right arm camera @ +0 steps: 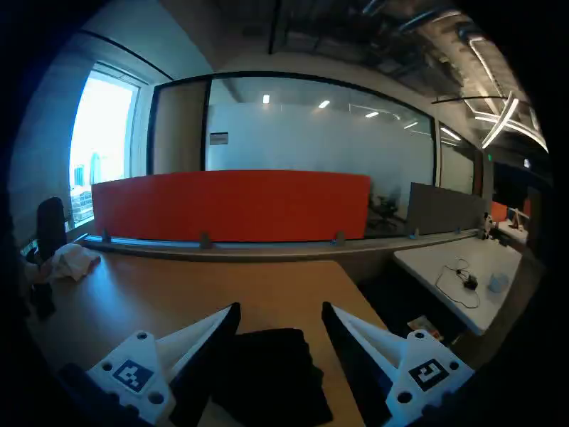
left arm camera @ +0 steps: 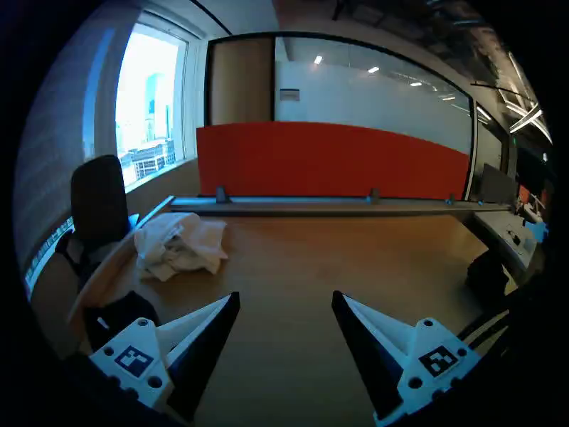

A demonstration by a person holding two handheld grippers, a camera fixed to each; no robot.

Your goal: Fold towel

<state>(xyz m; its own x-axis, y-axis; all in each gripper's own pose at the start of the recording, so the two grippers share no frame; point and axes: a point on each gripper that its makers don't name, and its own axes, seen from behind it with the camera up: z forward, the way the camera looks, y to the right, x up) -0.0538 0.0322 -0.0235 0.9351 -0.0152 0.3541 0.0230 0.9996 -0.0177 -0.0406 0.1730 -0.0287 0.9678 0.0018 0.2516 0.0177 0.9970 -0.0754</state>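
A crumpled white towel [left arm camera: 178,245] is seen on the wooden desk [left arm camera: 320,263], beyond the released left gripper [left arm camera: 284,313]. The right gripper [right arm camera: 279,320] is held spread too — above a folded black cloth [right arm camera: 274,373].

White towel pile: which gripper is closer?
Left. The left gripper has the white towel pile just ahead-left; from the right gripper it lies far off left.

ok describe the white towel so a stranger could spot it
Start at the wooden desk backed by the red divider. At its end by the bright window lies the towel, a crumpled heap. It is white and bunched, unlike the flat black cloth on the desk.
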